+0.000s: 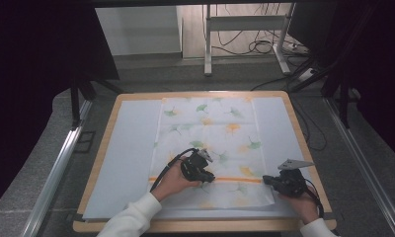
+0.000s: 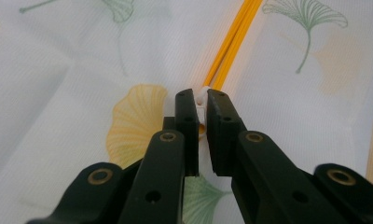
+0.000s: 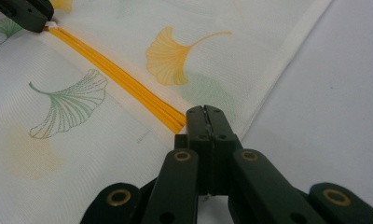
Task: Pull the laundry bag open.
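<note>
Pale sheeting covers my wooden counter (image 1: 102,148), and on it lies a flat white mesh bag (image 1: 210,143) printed with ginkgo leaves, an orange zipper (image 1: 235,179) running across its near end. My left tongs (image 2: 201,100) pinch the small white zipper pull (image 2: 202,93) at the zipper's left part. My right tongs (image 3: 205,112) are pressed together on the bag's fabric at the zipper's right end, near the bag's edge.

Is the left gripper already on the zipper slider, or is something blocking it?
Yes, probably: the left gripper has its jaws closed around the white zipper slider on the orange zipper, nothing between.
</note>
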Demonstrator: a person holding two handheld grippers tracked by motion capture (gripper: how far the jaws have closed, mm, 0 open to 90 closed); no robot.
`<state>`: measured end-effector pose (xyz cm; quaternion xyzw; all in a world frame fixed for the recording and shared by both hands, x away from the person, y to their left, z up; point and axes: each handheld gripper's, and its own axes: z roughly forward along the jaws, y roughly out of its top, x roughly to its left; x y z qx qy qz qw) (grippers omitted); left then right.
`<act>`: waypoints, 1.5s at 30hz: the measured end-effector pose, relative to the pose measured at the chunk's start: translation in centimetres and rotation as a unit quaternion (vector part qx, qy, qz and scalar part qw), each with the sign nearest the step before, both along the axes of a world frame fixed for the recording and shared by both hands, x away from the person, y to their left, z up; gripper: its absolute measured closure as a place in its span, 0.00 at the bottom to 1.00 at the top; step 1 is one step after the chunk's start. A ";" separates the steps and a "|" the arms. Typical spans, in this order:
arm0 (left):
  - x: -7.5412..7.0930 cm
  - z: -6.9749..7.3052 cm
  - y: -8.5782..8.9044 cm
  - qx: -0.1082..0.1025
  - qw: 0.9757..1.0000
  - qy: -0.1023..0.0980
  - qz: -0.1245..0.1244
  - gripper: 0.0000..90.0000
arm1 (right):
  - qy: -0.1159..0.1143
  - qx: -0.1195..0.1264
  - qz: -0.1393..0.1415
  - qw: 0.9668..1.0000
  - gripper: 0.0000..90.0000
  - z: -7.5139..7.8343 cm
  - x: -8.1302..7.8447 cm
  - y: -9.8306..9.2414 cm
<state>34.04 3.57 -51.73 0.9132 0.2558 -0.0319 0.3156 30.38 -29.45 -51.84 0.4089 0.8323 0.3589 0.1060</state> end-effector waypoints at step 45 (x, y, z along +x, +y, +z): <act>-1.4 -0.3 7.6 0.008 0.998 0.003 0.064 0.94 | -0.001 0.000 0.000 1.000 1.00 0.0 0.0 0.0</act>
